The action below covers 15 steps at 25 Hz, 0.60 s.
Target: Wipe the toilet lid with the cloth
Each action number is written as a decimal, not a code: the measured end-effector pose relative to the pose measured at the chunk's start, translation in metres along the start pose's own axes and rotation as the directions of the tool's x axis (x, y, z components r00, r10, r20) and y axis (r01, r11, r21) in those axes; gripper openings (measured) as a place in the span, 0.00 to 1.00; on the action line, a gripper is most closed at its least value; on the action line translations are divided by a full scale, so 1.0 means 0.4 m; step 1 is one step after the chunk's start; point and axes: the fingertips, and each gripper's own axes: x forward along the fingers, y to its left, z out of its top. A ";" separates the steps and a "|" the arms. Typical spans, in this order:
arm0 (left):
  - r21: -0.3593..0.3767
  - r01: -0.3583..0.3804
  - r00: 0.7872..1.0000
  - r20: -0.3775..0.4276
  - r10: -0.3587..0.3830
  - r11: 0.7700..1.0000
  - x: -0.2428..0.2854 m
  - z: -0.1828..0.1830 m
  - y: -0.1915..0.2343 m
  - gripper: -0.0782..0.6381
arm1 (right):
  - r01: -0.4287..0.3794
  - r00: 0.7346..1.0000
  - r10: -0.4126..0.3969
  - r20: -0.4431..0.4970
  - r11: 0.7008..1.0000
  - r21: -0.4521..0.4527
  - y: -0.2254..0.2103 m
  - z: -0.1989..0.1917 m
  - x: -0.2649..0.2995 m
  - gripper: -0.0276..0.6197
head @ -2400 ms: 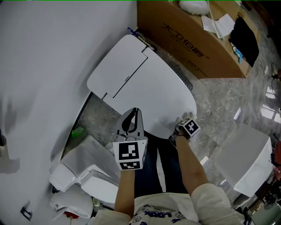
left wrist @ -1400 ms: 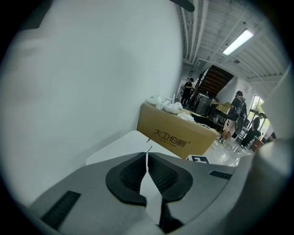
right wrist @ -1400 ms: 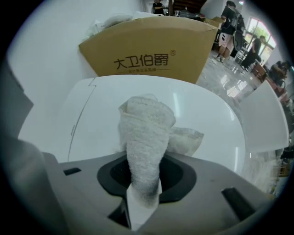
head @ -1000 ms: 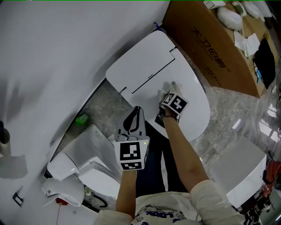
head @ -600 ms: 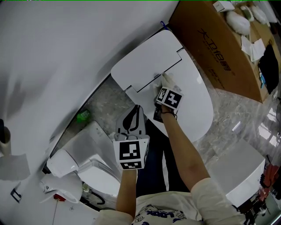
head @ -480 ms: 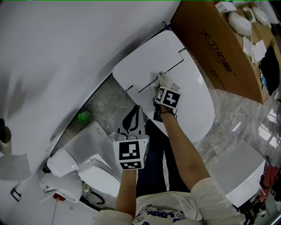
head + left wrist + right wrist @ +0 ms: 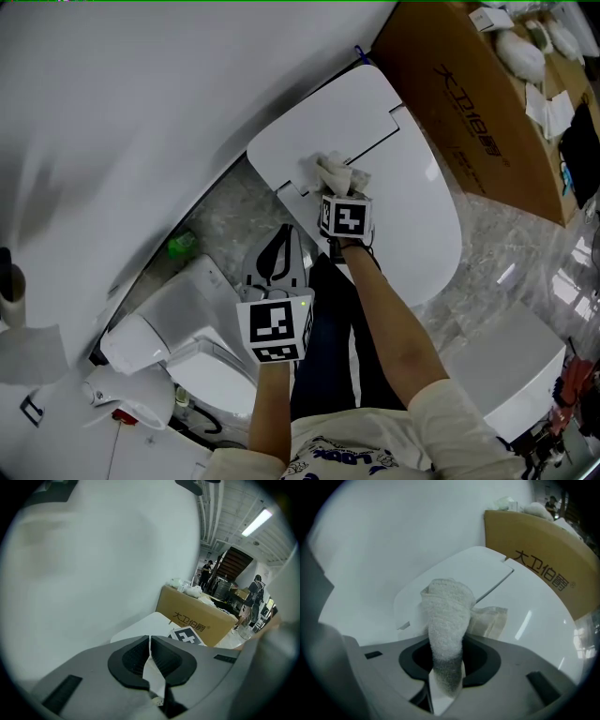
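The right tool [image 7: 446, 670] is clenched on the cloth [image 7: 448, 617]. A white towelling wad sticks out past its jaws, with a flatter beige fold trailing at 3 o'clock from it. In the head view the cloth [image 7: 330, 172] sits at 11 o'clock from that tool's marker cube. It lies on the back end of the toilet lid [image 7: 417, 220], right at the dark seam [image 7: 373, 150] where the lid meets the rear cover panel [image 7: 309, 127]. The left tool [image 7: 150, 654] hangs clear at 7 o'clock from the right one, off the lid, with its jaws together and nothing between them.

The wipe looks to be under way at the hinge end. To do it well, the cloth should be pressed flat so the wad spreads and does not ride on one ridge. It should be drawn along the seam first, where dirt would likely lodge. After that, overlapping passes toward the rounded front edge at 5 o'clock would cover the lid. The grip has to hold firm, since the loose fold could snag on the step of the seam and pull free. The hard jaw tips should stay off the glossy surface. The cardboard box [image 7: 473, 89] stands close at 1 o'clock, so strokes on that side need to be short.
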 end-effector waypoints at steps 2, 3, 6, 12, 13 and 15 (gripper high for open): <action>-0.004 -0.003 1.000 -0.001 0.003 1.000 0.000 -0.002 0.005 0.13 | -0.014 1.000 0.014 -0.009 0.999 -0.045 0.018 -0.007 0.001 0.22; -0.005 -0.004 1.000 -0.002 0.004 1.000 0.000 -0.003 0.007 0.13 | -0.025 1.000 0.024 -0.014 0.997 -0.069 0.028 -0.011 0.003 0.22; -0.006 -0.006 1.000 -0.002 0.006 1.000 -0.001 -0.008 0.011 0.13 | -0.063 0.998 0.059 -0.035 0.987 -0.151 0.058 -0.030 0.009 0.22; -0.006 -0.013 1.000 -0.001 0.013 1.000 -0.014 -0.011 0.020 0.13 | -0.152 0.987 0.129 -0.093 0.936 -0.317 0.113 -0.095 0.000 0.22; -0.006 -0.013 1.000 0.001 0.013 1.000 -0.017 -0.010 0.020 0.13 | -0.156 0.987 0.130 -0.099 0.931 -0.331 0.115 -0.109 -0.001 0.22; -0.005 -0.012 1.000 0.003 0.012 1.000 -0.023 -0.011 0.018 0.13 | -0.163 0.985 0.132 -0.110 0.920 -0.357 0.117 -0.133 -0.006 0.22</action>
